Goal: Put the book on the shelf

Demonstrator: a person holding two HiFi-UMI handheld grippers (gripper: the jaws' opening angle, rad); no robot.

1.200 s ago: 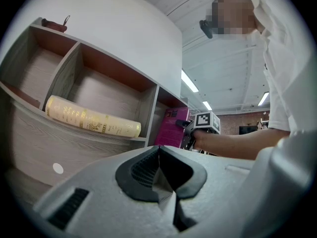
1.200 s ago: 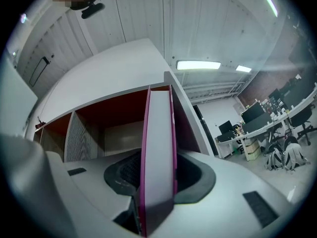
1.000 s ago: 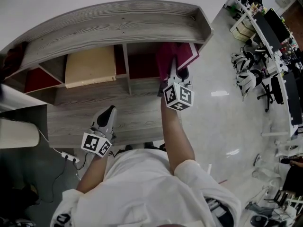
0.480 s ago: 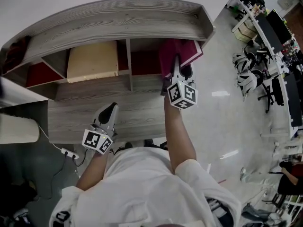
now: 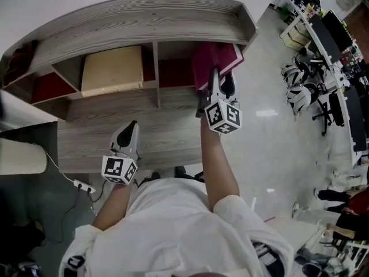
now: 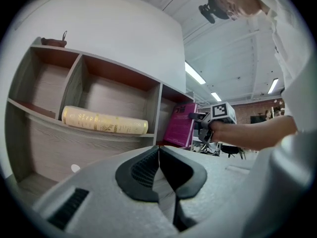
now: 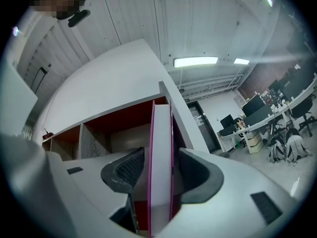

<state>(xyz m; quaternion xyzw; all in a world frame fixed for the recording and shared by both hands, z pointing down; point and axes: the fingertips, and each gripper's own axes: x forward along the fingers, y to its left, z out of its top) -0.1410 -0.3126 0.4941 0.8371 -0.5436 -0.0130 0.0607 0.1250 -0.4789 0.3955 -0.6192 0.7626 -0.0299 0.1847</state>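
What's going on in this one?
A person is shelving a magenta book. It stands upright in the right-hand compartment of the shelf, between the jaws of the right tool; they have just been opening and stand clear of it. The left tool hangs back, shut and empty.

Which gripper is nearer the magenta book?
Right. The right gripper straddles the magenta book at the shelf end; its jaws have just been opening, not pressing it. The left gripper, shut, sits back over the lower board, well clear.
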